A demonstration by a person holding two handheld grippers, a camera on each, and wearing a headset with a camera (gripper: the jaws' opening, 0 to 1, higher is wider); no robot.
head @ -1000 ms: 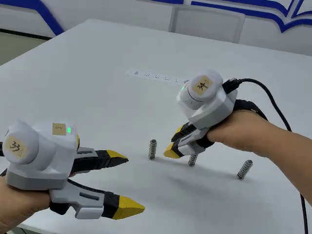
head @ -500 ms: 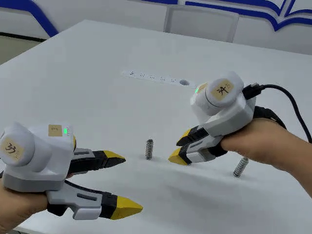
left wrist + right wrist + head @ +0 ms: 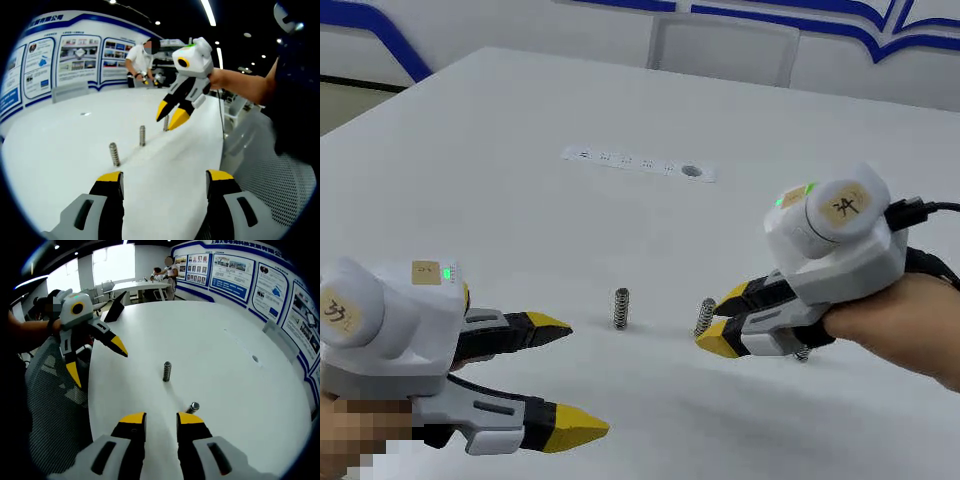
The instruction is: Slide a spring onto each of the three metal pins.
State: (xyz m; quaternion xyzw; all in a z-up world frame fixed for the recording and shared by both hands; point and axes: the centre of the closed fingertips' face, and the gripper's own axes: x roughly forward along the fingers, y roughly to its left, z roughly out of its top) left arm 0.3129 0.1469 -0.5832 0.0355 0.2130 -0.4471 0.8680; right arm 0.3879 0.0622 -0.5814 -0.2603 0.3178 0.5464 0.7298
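White table [image 3: 500, 140] holds upright springs [image 3: 621, 308] mid-surface, right gripper [image 3: 716, 322] jaws narrowly parted, empty, just beside one, left gripper [image 3: 582, 378] jaws wide apart; a careless tip could knock that spring askew.

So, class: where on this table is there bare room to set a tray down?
Bare: the table stretch between the strip and the springs, also beyond the strip. Crowded: the near edge, where the left claw and right claw flank the springs.
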